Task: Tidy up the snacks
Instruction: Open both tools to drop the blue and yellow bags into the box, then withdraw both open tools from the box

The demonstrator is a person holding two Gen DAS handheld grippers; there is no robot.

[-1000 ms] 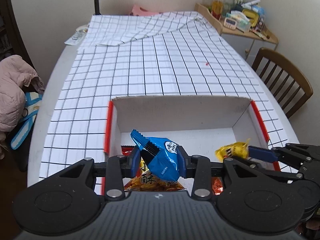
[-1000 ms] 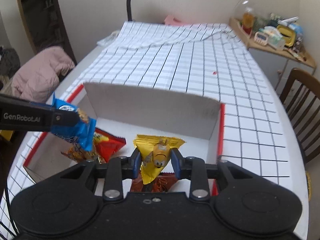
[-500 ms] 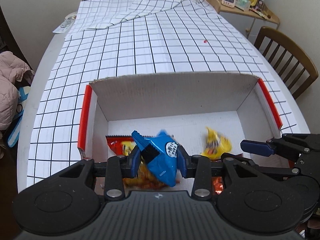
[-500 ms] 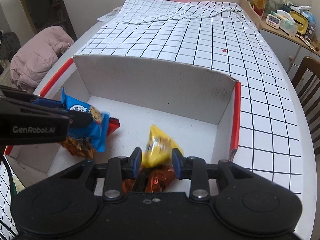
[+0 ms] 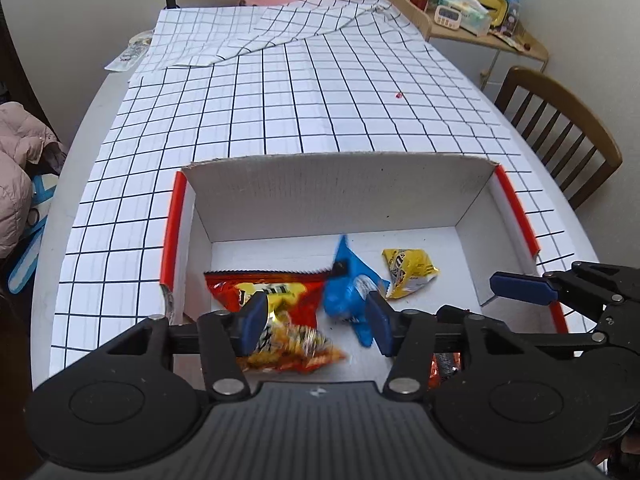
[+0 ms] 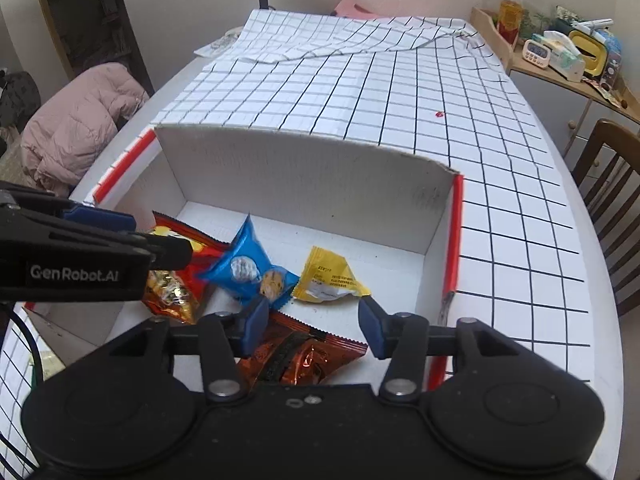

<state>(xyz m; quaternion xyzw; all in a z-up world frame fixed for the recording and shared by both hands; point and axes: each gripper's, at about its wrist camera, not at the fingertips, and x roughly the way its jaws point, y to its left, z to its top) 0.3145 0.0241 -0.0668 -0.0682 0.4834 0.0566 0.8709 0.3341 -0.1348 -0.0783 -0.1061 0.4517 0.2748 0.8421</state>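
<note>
A white cardboard box (image 5: 336, 184) (image 6: 304, 176) with red side rims holds several snack packs. My left gripper (image 5: 316, 322) hangs over its near left part, its jaws opening with nothing between the pads. The blue packet (image 5: 348, 292) (image 6: 250, 266) is blurred and free of the pads, dropping beside a red and yellow bag (image 5: 276, 292). My right gripper (image 6: 314, 330) is over the near right part, jaws opening and holding nothing. The yellow packet (image 6: 330, 278) (image 5: 408, 268) lies on the box floor beyond it. An orange foil bag (image 6: 304, 360) lies under the right gripper.
The box stands on a round table under a black-grid white cloth (image 5: 300, 100). A wooden chair (image 5: 560, 132) is at the right. A pink jacket (image 6: 76, 120) lies at the left. A cluttered side shelf (image 6: 568, 52) stands at the back right.
Both grippers opened and let go. The blue packet fell from the left gripper into the box, and the yellow packet now lies on the box floor ahead of the right gripper.
</note>
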